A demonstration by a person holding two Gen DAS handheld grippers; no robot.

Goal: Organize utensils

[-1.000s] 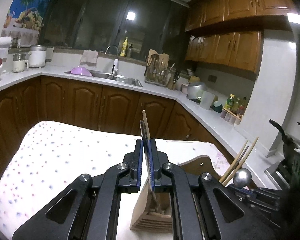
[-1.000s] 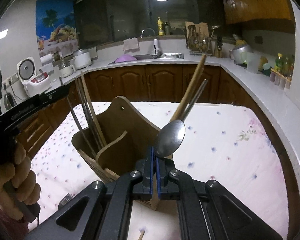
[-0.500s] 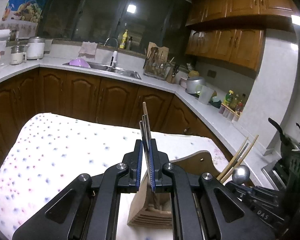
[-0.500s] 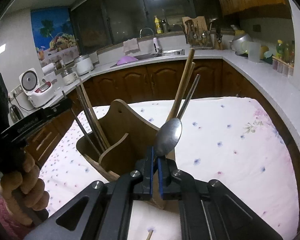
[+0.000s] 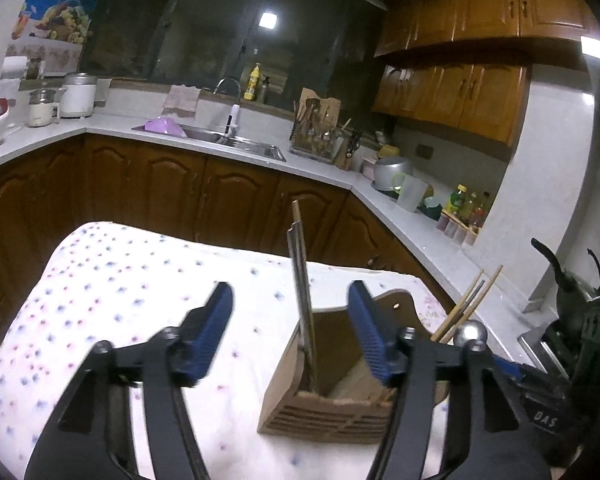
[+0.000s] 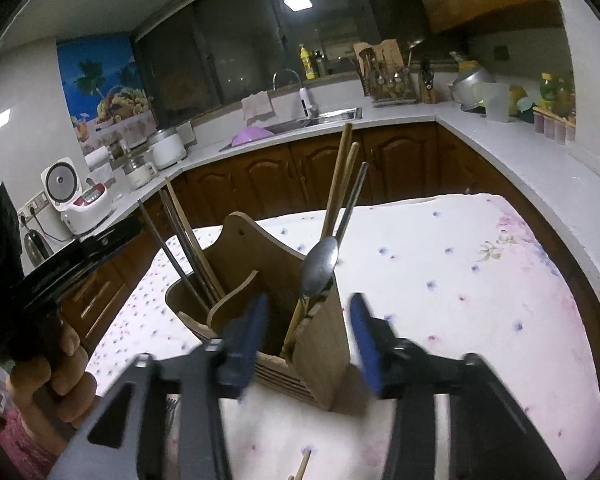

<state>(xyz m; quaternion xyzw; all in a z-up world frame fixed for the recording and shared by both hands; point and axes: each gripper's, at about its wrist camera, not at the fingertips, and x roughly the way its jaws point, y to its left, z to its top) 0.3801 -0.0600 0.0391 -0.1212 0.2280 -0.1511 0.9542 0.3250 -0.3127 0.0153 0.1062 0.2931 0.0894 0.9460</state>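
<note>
A wooden utensil holder (image 5: 332,396) (image 6: 320,344) stands on the dotted tablecloth. My left gripper (image 5: 290,334) is open; several chopsticks (image 5: 302,292) stand free in the holder's compartment between its fingers. My right gripper (image 6: 310,340) is open; a metal spoon (image 6: 319,266) and chopsticks (image 6: 340,184) stand in the compartment between its fingers. The spoon's bowl also shows in the left wrist view (image 5: 471,334). More chopsticks (image 6: 182,248) lean in the holder's far compartment.
The table's dotted cloth (image 5: 120,292) (image 6: 480,280) spreads around the holder. A loose chopstick end (image 6: 302,464) and a fork (image 6: 171,410) lie near the front edge. Kitchen counters and cabinets ring the table. A hand (image 6: 52,376) holds the left gripper's handle.
Both grippers have opened. The left let go of the chopsticks and the right let go of the spoon; both now stand in the holder.
</note>
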